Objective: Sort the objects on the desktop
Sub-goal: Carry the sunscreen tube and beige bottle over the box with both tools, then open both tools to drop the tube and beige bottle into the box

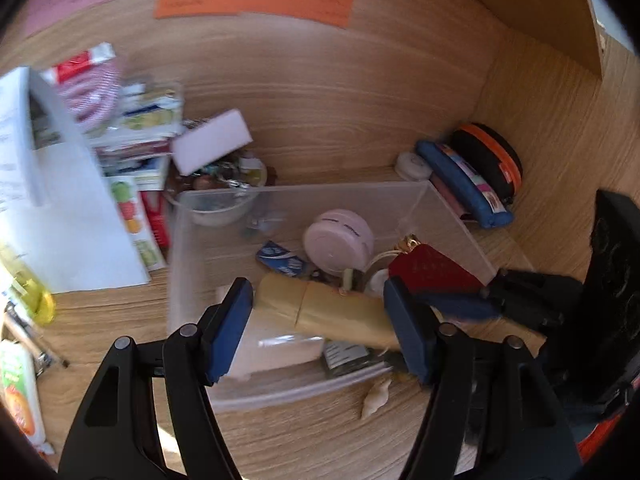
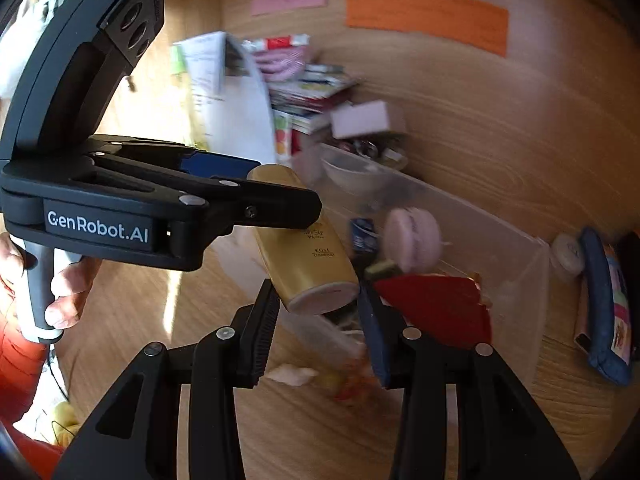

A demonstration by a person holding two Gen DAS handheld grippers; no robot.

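The left gripper (image 1: 318,326) was seen with its jaws spread wide, and a gold cylindrical plastic bottle (image 1: 324,310) lay crosswise between the two blue pads; whether the pads pressed on it could not be told from the left wrist view. In the right wrist view the same gripper (image 2: 280,196) was seen from the side, and the bottle (image 2: 308,248) was shown slanting down out of its fingers, so that it appeared to be held there above a clear plastic rectangular bin (image 1: 452,216). The right gripper (image 2: 316,336) was likewise wide open, its jaws standing on either side of the bottle's pale flat base without visibly touching it. Inside the bin a pale pink round compact (image 1: 338,244), a small blue-and-white packet (image 1: 280,260) and a dark red flat pouch (image 1: 432,270) were seen, the pouch lying against the bin's right wall. A blue fabric pencil case (image 1: 460,184) and a black round case with an orange zip (image 1: 492,160) were placed just beyond the bin's far right corner on the light wooden worktop (image 1: 320,432), and a small crumpled cream scrap (image 1: 376,398) lay on the worktop just in front of the bin's near wall.
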